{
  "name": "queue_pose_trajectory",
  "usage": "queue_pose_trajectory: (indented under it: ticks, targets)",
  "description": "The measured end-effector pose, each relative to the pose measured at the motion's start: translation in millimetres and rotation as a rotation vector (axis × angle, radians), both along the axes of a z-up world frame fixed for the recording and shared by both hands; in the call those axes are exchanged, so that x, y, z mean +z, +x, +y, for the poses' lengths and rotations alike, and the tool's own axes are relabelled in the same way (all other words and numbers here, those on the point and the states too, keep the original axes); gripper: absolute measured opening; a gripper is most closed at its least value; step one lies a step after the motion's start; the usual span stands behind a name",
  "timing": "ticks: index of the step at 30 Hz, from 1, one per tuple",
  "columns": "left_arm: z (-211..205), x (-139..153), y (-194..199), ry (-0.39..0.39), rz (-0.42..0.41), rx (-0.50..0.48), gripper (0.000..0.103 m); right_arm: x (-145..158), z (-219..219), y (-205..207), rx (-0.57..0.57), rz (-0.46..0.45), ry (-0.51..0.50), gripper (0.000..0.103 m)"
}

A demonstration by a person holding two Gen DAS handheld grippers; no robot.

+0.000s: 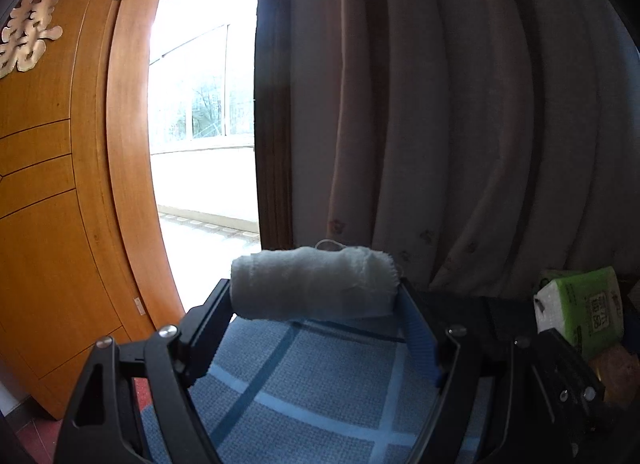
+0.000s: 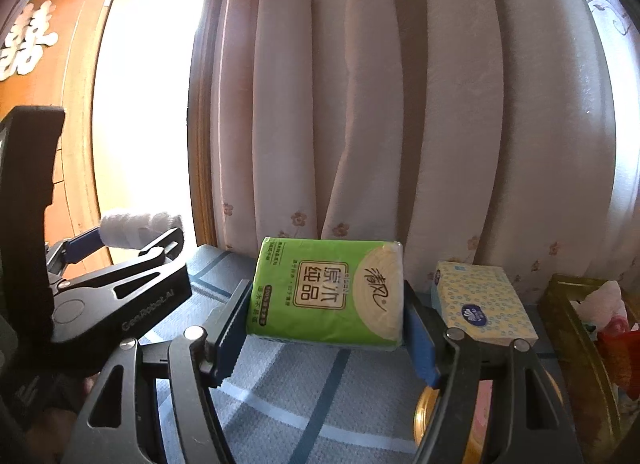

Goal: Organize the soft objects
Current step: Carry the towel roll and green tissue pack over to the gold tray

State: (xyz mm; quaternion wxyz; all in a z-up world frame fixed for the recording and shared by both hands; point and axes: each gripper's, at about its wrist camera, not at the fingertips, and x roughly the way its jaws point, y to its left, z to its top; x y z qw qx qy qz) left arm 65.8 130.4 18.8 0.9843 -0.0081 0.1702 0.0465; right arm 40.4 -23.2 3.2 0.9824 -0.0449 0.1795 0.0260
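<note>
Soft goods are mid-sort: my left gripper point(image 1: 316, 304) clamps one rolled towel point(image 1: 312, 284) above the blue checked cloth point(image 1: 304, 384), and my right gripper point(image 2: 324, 324) clamps one green tissue pack point(image 2: 326, 292) beside the curtain point(image 2: 360, 104). Neither is set down yet. Count: one towel, one green pack, one yellow tissue pack point(image 2: 484, 304) lying just right.

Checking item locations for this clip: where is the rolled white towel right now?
The rolled white towel is clamped crosswise between the left gripper's fingertips, above the blue plaid cloth, left of the green tissue pack.
</note>
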Motion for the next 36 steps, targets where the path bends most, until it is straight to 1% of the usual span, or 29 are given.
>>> queue_pose_trajectory:
  ticks: [3, 15, 26, 36]
  targets:
    - [-2.1, 0.8, -2.2, 0.004, -0.004, -0.002, 0.08, 1.0, 0.0, -8.1, 0.006, -0.015, -0.014, 0.071]
    - [-14.7, -0.9, -17.7, 0.009, -0.003, -0.018, 0.08, 4.0, -15.7, -31.9, 0.002, -0.038, -0.007, 0.071]
    - [-34.8, -2.3, -33.4, 0.013, -0.002, -0.026, 0.08, 7.3, -40.0, -44.7, -0.033, -0.043, 0.034, 0.071]
    - [-52.4, -2.0, -45.2, 0.008, 0.002, -0.053, 0.079, 9.3, -54.1, -53.4, -0.064, -0.047, 0.042, 0.071]
